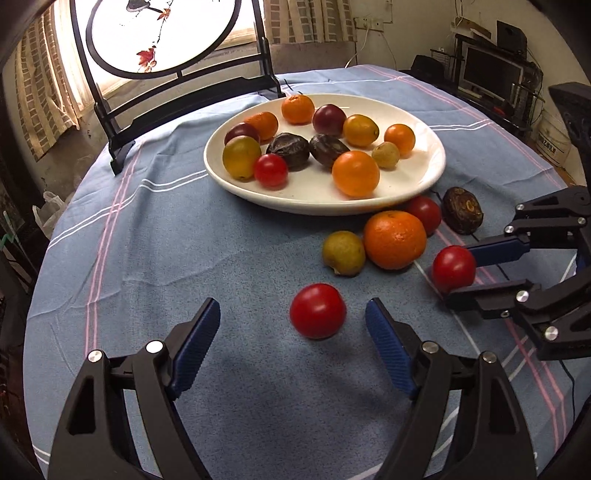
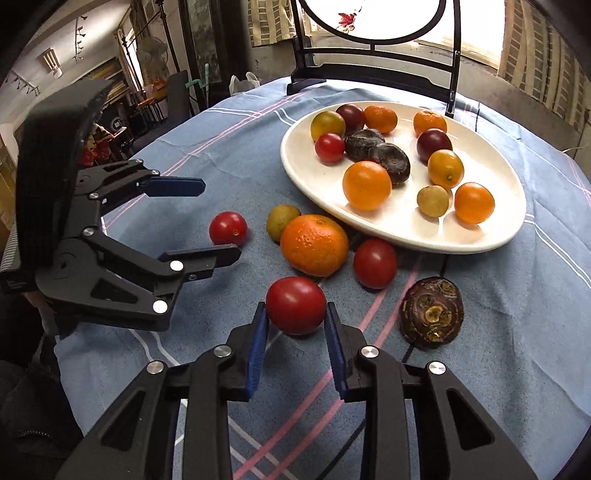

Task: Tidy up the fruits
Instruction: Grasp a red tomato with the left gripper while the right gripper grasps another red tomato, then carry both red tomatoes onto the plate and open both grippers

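Blue cloth with pink and white stripes covers the round desk (image 1: 155, 236). At its near edge the right claw (image 2: 296, 325) has its blue pads pressed on either side of a red tomato (image 2: 295, 305), which sits on the cloth. The left claw (image 1: 293, 323) stands wide open, its pads clear of a second red tomato (image 1: 317, 310) that lies between them on the cloth. Just beyond the two claws, a mandarin (image 1: 394, 239) lies touching a small yellow-green fruit (image 1: 343, 253), with a third tomato (image 1: 424, 214) behind it and a dark, wrinkled round fruit (image 1: 462, 210) off to the right. Farther back, a white plate (image 1: 424, 177) holds orange, red, purple and dark fruits. Behind the plate stands a black-framed round screen (image 1: 162, 33) painted with red leaves, before a curtained window.
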Available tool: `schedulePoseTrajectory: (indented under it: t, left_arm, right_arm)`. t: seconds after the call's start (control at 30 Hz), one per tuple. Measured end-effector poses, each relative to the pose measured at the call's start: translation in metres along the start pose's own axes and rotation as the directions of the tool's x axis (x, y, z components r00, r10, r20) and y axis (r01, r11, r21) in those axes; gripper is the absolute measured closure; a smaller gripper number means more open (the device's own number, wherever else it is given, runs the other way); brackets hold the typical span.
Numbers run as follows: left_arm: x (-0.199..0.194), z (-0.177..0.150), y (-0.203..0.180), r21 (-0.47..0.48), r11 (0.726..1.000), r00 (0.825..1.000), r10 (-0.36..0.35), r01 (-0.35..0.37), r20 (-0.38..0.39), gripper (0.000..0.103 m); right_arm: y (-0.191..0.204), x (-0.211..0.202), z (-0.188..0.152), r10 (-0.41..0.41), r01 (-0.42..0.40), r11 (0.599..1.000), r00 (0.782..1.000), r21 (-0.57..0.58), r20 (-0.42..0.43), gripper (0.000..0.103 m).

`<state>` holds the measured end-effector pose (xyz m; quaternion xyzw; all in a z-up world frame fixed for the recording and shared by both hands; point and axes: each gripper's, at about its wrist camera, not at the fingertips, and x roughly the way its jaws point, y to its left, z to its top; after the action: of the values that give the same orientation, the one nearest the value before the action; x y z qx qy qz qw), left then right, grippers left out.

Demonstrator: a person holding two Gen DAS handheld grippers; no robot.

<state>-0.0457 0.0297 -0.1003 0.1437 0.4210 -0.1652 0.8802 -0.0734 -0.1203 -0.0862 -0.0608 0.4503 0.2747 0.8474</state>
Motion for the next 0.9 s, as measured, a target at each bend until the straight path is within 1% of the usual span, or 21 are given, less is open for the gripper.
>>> schedulePoseTrajectory:
  t: [0.03, 0.07, 0.1, 0.17, 0.23, 0.33, 0.53, 0.63, 0.7, 0.83, 0.9]
  left_arm:
    - [0.002, 0.002, 0.001, -0.009, 1.000, 1.000, -0.002, 0.002, -0.008, 0.028]
    - [0.004, 0.003, 0.002, -0.018, 1.000, 1.000, -0.012, 0.012, -0.017, 0.039]
    - [0.007, 0.004, 0.003, -0.030, 0.999, 0.999, -0.026, 0.025, -0.033, 0.045]
    - [0.012, 0.004, 0.004, -0.051, 0.996, 0.995, -0.080, 0.076, -0.065, 0.065]
    - [0.009, 0.003, 0.000, -0.037, 0.995, 0.993, -0.092, 0.089, -0.073, 0.073]
    - [0.003, 0.005, -0.005, -0.024, 0.996, 0.994, -0.093, 0.092, -0.061, 0.073]
    - [-0.026, 0.022, -0.005, -0.028, 0.998, 0.997, -0.054, 0.056, 0.053, 0.073]
    - [-0.036, 0.038, -0.007, -0.030, 1.000, 0.994, 0.010, -0.007, 0.107, 0.073]
    - [-0.040, 0.053, -0.006, -0.049, 0.998, 0.990, 0.039, -0.032, 0.137, 0.073]
    - [-0.043, 0.084, -0.006, -0.084, 0.994, 0.978, 0.087, -0.072, 0.190, 0.073]
    - [-0.042, 0.098, -0.006, -0.096, 0.992, 0.973, 0.103, -0.085, 0.204, 0.073]
  right_arm:
    - [-0.002, -0.003, -0.001, -0.004, 0.004, 1.000, 1.000, 0.005, 0.006, 0.073]
    - [-0.003, -0.005, -0.001, -0.012, 0.012, 1.000, 1.000, 0.002, 0.011, 0.073]
    - [-0.005, -0.007, -0.002, -0.013, 0.013, 1.000, 1.000, 0.003, 0.013, 0.073]
    - [-0.009, -0.010, -0.003, -0.013, 0.013, 1.000, 1.000, 0.015, 0.018, 0.073]
    - [-0.011, -0.013, -0.003, -0.017, 0.017, 1.000, 0.999, 0.019, 0.028, 0.073]
    - [-0.014, -0.016, -0.003, -0.021, 0.020, 1.000, 0.999, 0.016, 0.037, 0.073]
    - [-0.017, -0.029, 0.001, -0.032, 0.031, 0.999, 0.997, 0.017, 0.074, 0.073]
    - [-0.020, -0.041, 0.009, -0.050, 0.048, 0.999, 0.992, 0.017, 0.115, 0.072]
    - [-0.023, -0.051, 0.018, -0.062, 0.060, 0.998, 0.986, 0.017, 0.151, 0.072]
    - [-0.033, -0.072, 0.040, -0.094, 0.088, 0.995, 0.968, 0.036, 0.235, 0.072]
    - [-0.039, -0.080, 0.051, -0.120, 0.113, 0.993, 0.956, 0.042, 0.268, 0.072]
